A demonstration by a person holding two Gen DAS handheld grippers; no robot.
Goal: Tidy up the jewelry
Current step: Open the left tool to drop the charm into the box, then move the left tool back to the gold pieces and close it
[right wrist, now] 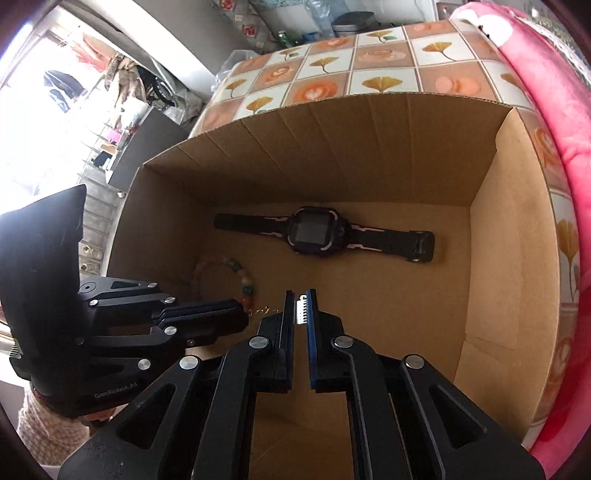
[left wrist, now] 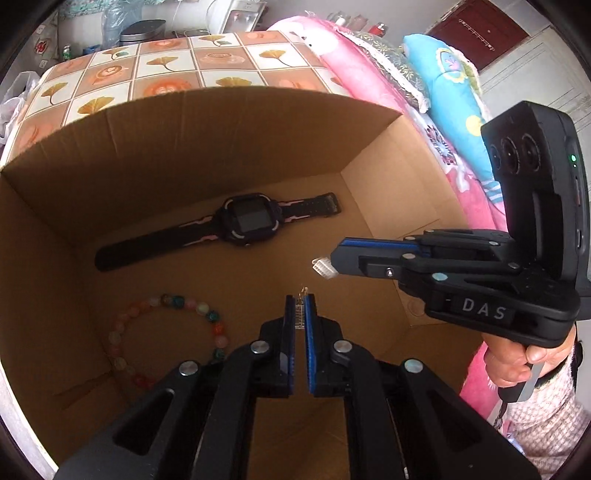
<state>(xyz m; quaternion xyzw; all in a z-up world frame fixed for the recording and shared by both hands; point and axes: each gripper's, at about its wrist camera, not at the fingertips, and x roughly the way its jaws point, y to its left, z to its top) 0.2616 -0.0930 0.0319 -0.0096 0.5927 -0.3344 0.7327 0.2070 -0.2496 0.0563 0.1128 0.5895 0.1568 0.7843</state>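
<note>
- Left gripper (left wrist: 300, 308) is clamped on a gold chain (right wrist: 263, 311); right gripper (right wrist: 300, 308) is clamped on a white clip (left wrist: 324, 267).
- Both hang over the box (left wrist: 229, 122) floor's near half, bare cardboard directly below.
- Watch (left wrist: 236, 221) lies along the far wall; beads (left wrist: 166, 332) sit by the left wall.

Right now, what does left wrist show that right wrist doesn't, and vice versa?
Left wrist only: the blue pillow beside the pink bedding, a dark red door, and the hand gripping the right hand-held gripper, which is shut on a small white comb-like piece.

Right wrist only: a bright window with hanging clothes.

Both: the cardboard box, black watch and bead bracelet inside it, the left hand-held gripper pinching a thin gold piece.
</note>
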